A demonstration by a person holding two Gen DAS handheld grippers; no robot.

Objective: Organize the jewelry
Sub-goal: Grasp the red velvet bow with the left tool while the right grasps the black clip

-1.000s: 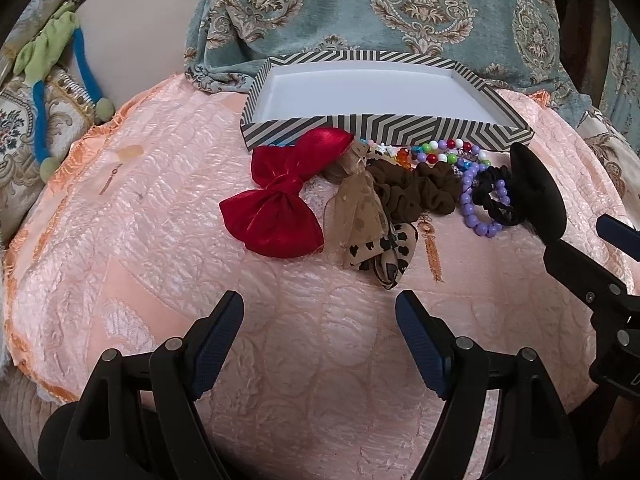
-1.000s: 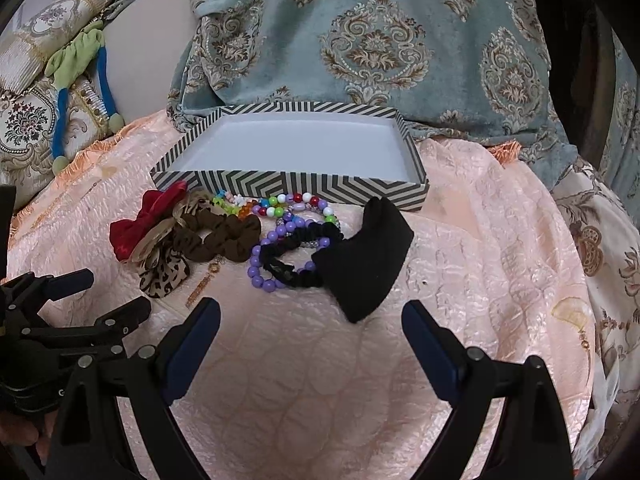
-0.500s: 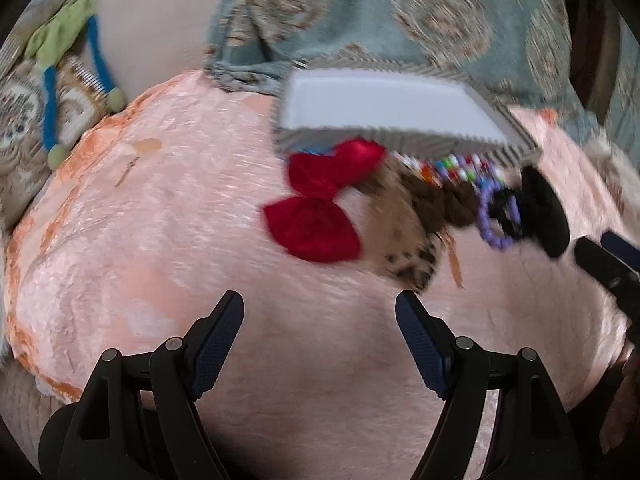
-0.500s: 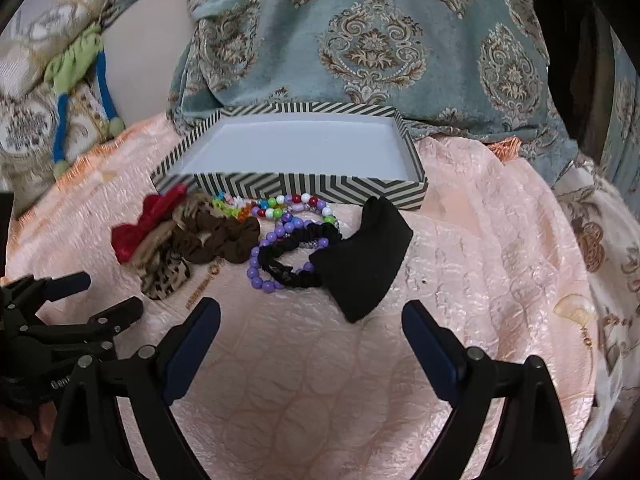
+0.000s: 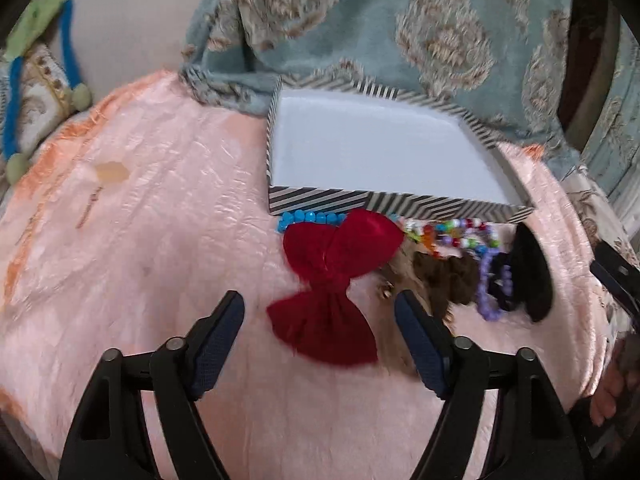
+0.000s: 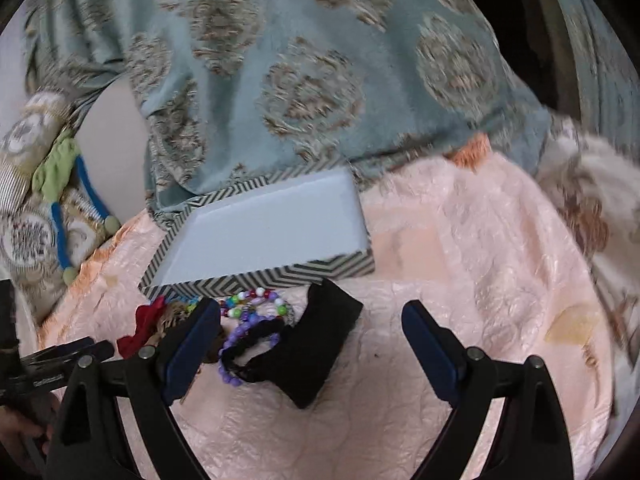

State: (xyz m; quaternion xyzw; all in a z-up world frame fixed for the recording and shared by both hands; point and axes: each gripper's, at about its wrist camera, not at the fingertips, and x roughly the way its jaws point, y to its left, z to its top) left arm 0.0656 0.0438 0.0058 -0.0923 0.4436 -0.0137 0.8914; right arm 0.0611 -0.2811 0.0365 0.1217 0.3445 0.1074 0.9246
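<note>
A striped box (image 5: 360, 198) with a white inside stands on the peach cloth; it also shows in the right wrist view (image 6: 320, 272). In front of it lies a row of accessories: a red bow (image 5: 332, 280), a blue bead bracelet (image 5: 308, 217), a multicoloured bead string (image 5: 460, 236), a brown scrunchie (image 5: 448, 276), a purple bead bracelet (image 5: 486, 288) and a black fabric piece (image 5: 532, 276). My left gripper (image 5: 320, 316) is open, its fingers on either side of the red bow. My right gripper (image 6: 312, 332) is open over the black fabric piece (image 6: 316, 348) and the black scrunchie (image 6: 256, 340).
A blue-green patterned curtain (image 5: 400, 40) hangs behind the box. A cushion with a green and blue tassel cord (image 6: 60, 208) lies at the far left. The peach cloth (image 6: 460, 260) stretches right of the box.
Both grippers have moved forward toward the accessories. The left one now straddles the red bow; the right one has closed in on the black fabric piece. Both stay open.
</note>
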